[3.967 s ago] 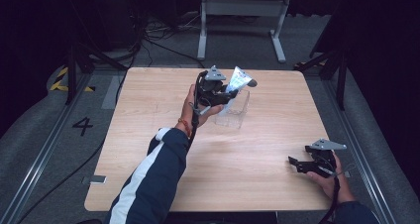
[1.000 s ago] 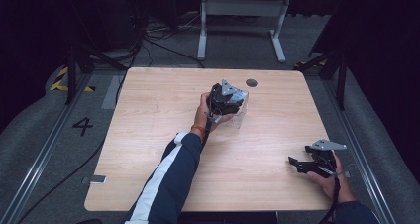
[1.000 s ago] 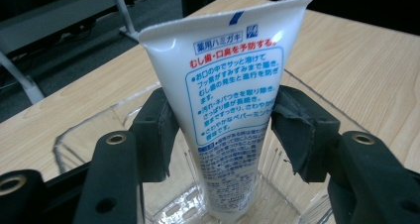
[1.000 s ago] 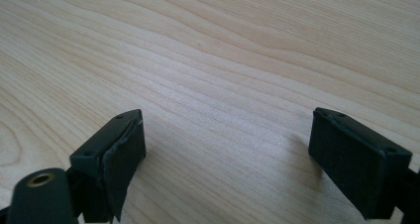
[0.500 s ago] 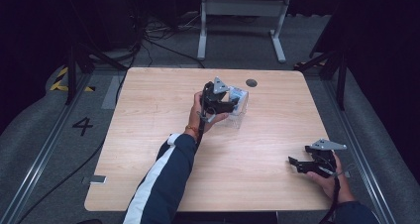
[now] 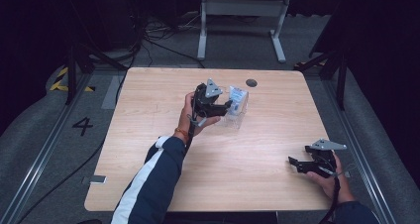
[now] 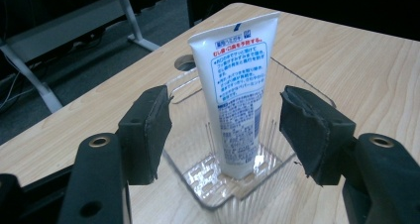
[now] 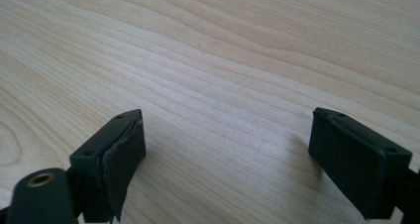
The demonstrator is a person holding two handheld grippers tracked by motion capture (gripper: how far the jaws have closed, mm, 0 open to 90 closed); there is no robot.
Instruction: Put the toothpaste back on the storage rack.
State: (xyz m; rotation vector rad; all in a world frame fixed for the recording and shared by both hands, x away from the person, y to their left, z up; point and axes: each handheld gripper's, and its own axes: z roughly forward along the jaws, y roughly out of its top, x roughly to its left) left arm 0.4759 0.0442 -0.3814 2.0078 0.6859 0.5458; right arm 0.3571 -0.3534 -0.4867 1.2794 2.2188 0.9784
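Observation:
A white tube (image 7: pixel 235 85) with blue and red print stands upright, cap down, inside a clear square plastic container (image 7: pixel 203 179). My left gripper (image 7: pixel 230 130) is open, its pads on either side of the tube and apart from it. From above, the left gripper (image 6: pixel 227 107) sits just left of the tube (image 6: pixel 237 96) and container (image 6: pixel 234 119), at the table's far middle. My right gripper (image 6: pixel 293 164) is open, low over the table near its front right corner. Bare wood lies between the right gripper's (image 8: pixel 237 149) jaws.
The light wooden table (image 6: pixel 163 135) has a round cable hole (image 6: pixel 251 83) just behind the container. Dark floor, cables and a grey metal stand (image 6: pixel 242 8) lie beyond the far edge. A rail runs along each side of the table.
The left gripper carried the tube down into the container, then let it go and drew back a little to the left. The right gripper has stayed put.

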